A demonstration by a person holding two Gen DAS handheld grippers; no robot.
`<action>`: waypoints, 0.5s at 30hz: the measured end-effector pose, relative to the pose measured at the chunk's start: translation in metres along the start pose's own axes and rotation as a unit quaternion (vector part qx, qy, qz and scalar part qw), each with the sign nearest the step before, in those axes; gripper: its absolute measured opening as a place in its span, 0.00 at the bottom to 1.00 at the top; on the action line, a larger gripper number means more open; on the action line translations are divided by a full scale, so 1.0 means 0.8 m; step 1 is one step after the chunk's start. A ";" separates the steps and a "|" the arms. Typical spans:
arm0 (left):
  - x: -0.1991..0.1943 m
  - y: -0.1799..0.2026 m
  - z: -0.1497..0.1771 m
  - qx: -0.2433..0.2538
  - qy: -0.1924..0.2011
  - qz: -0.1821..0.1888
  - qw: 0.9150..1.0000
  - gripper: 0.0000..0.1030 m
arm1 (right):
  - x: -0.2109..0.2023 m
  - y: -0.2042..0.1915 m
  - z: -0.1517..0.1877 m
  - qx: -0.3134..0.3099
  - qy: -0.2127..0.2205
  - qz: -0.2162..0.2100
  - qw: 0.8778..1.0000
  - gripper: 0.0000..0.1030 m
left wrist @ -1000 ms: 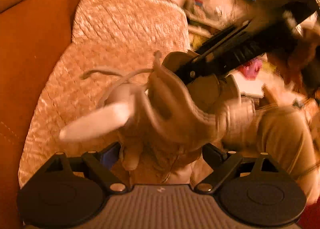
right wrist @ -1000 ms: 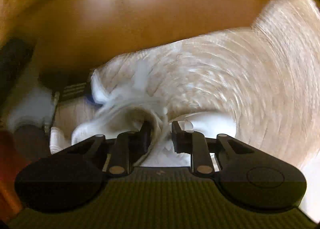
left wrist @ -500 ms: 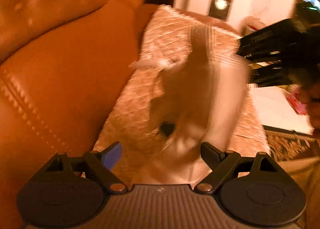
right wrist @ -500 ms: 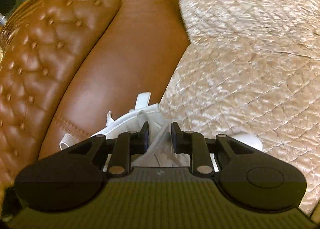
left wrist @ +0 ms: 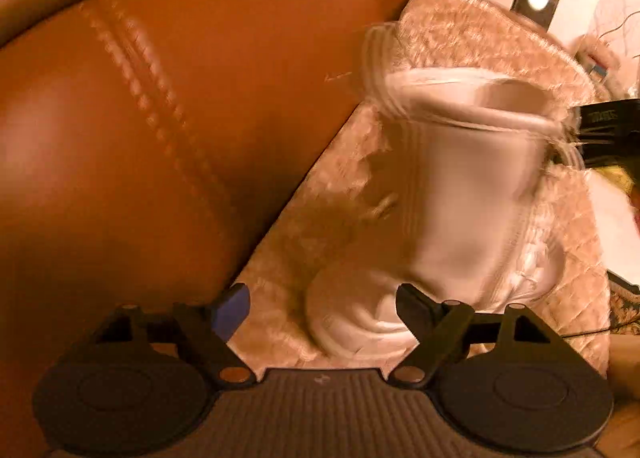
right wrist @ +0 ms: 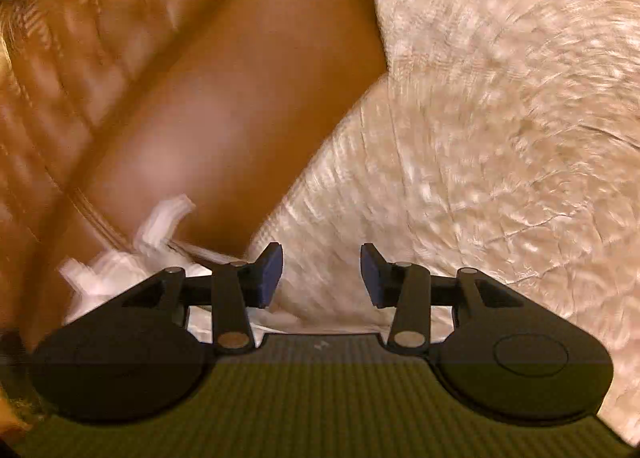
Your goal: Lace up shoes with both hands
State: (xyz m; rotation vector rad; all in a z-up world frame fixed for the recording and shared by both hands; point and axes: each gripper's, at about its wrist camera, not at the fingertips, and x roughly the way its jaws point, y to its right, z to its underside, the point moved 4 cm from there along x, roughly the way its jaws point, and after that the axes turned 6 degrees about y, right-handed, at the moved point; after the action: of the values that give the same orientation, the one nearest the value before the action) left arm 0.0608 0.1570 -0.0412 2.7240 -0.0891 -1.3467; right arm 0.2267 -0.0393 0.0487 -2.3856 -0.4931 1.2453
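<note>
Shoe (left wrist: pixel 460 193) fills only the left view, left tool (left wrist: pixel 320 306) spread but narrowing, right tool (right wrist: pixel 322 274) widening, empty.

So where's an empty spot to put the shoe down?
The best bare patch is the quilted cover ahead of the right gripper, bordered by the brown leather sofa back; its jaws are opening with nothing between them. It is crowded where the white shoe sits along the cover's edge, by the left gripper, whose jaws are closing without pressing it.
</note>
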 end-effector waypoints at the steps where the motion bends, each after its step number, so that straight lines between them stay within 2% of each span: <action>1: 0.002 0.001 0.006 -0.010 -0.009 0.007 1.000 0.83 | 0.021 0.000 0.001 -0.018 -0.019 0.003 1.000 0.48; 3: 0.008 0.010 0.020 -0.013 -0.029 0.016 0.999 0.84 | 0.056 0.001 0.001 -0.045 -0.048 0.005 0.998 0.48; 6: 0.018 0.019 0.028 -0.019 -0.034 0.018 0.999 0.84 | 0.091 0.008 0.008 -0.064 -0.082 0.016 0.994 0.48; 8: 0.023 0.022 0.030 -0.020 -0.031 0.016 0.999 0.83 | 0.103 0.015 0.026 -0.083 -0.117 0.016 0.990 0.48; 10: 0.027 0.022 0.025 -0.017 -0.019 0.009 1.000 0.86 | 0.098 0.020 0.050 -0.096 -0.135 0.002 0.986 0.46; 11: 0.029 0.022 0.023 -0.015 -0.013 0.006 1.000 0.86 | 0.088 0.026 0.057 -0.077 -0.131 -0.009 0.988 0.42; 12: 0.029 0.025 0.019 0.002 -0.001 -0.002 1.000 0.83 | 0.078 0.032 0.064 -0.059 -0.127 -0.021 0.990 0.31; 14: 0.029 0.033 0.010 0.043 0.024 -0.019 0.999 0.81 | 0.057 0.041 0.087 -0.037 -0.120 -0.027 0.992 0.31; 15: 0.032 0.033 0.000 0.048 0.036 -0.012 0.998 0.77 | 0.046 0.046 0.101 -0.024 -0.118 -0.028 0.992 0.31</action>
State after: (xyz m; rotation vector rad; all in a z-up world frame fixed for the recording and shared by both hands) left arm 0.0759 0.1280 -0.0583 2.8586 -0.1195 -1.2807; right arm 0.1838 -0.0381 -0.0372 -2.2576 -0.6627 1.5150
